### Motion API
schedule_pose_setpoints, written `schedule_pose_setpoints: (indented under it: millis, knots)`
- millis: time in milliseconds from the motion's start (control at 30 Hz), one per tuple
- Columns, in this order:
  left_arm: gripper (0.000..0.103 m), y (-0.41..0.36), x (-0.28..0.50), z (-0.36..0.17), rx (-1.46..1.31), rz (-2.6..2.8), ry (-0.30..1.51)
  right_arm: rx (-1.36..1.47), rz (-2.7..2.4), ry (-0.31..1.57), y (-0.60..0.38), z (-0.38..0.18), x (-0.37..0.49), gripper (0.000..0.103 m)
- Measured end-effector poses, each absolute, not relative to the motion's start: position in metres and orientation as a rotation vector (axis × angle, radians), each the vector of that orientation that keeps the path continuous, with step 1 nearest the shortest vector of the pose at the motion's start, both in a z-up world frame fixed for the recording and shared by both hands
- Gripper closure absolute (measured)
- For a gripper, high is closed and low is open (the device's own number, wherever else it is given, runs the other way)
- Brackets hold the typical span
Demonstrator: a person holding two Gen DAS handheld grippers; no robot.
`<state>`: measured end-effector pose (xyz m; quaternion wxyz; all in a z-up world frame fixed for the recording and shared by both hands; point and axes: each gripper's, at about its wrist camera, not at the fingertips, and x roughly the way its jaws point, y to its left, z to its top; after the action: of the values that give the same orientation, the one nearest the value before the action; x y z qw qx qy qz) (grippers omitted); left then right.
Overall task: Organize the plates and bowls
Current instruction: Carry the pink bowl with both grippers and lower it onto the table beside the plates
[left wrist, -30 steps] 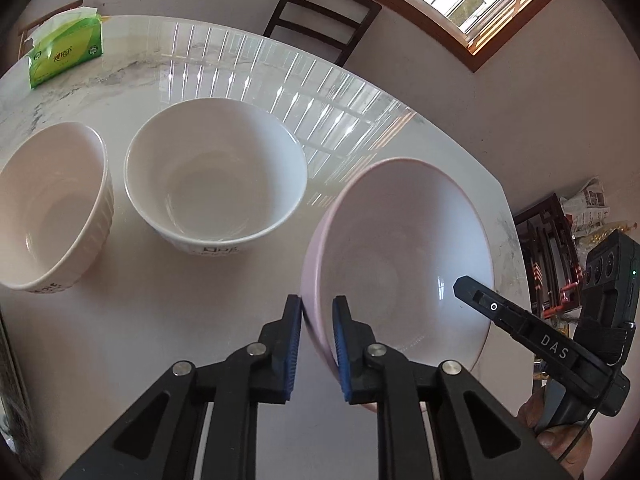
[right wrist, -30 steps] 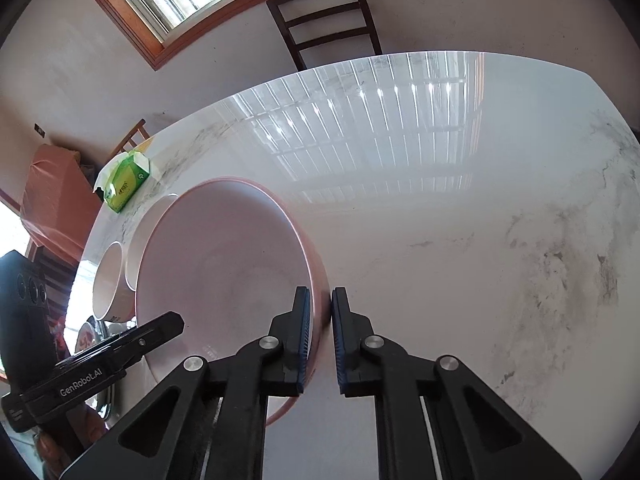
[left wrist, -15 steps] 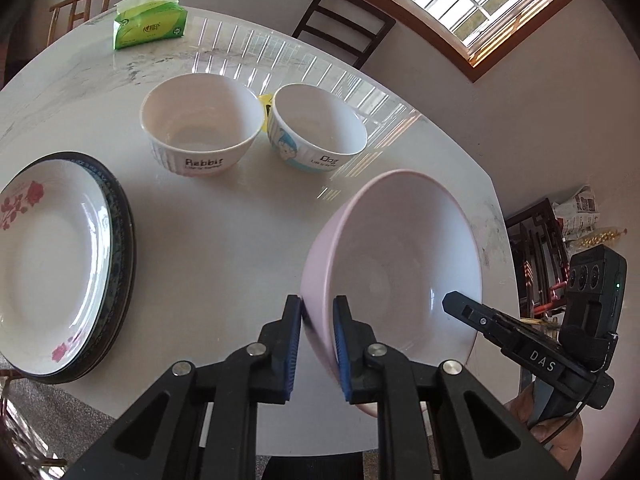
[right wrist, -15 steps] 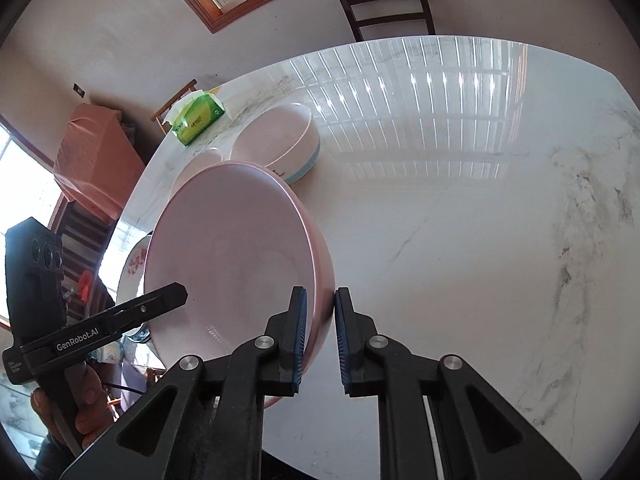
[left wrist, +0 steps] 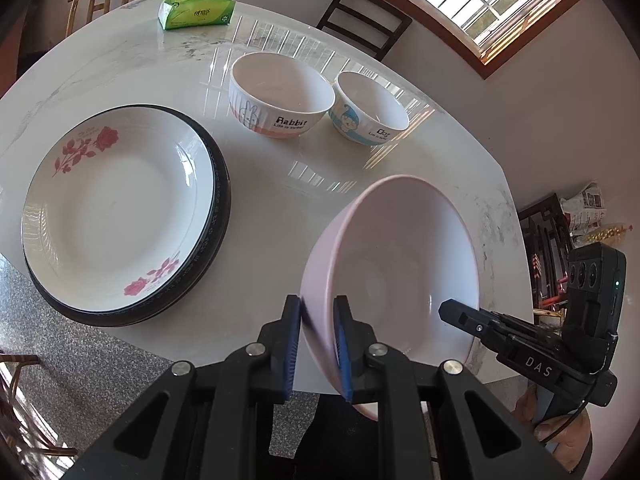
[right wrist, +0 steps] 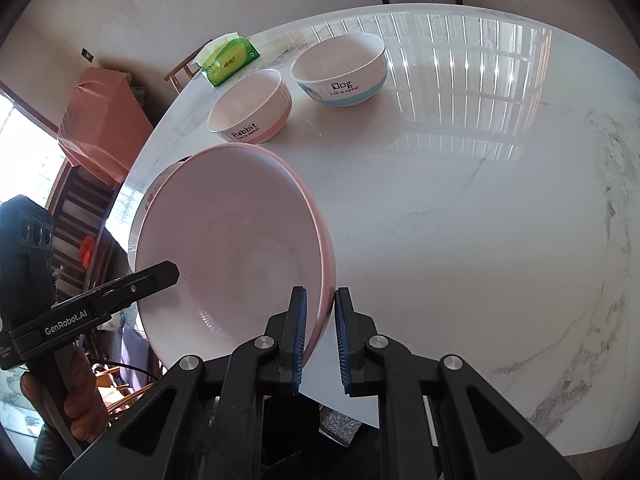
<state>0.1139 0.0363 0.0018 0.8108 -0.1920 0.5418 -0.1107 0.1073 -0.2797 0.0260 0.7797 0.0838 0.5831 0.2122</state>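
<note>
I have the wide, glossy pale-pink ceramic bowl (left wrist: 400, 264) aloft over the white marble table's (right wrist: 460, 200) near edge, left gripper (left wrist: 316, 344) and right gripper (right wrist: 320, 340) jaws narrow, pinching opposite rims; likely slick, brittle, so opposite-rim grips suit.

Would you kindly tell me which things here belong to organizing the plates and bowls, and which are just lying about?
Job: pink bowl, Rabbit bowl, Dog bowl, plates.
Lying about: tissue pack, chairs.
</note>
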Motion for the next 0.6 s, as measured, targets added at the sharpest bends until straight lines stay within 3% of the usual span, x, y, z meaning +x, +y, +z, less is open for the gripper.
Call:
schedule_pose_setpoints:
  millis: [600]
  knots:
    - [0.086,0.038,0.127,-0.017,-0.406,-0.231,1.198,0.204,0.444,1.315,-0.273,0.011,0.11,0.087]
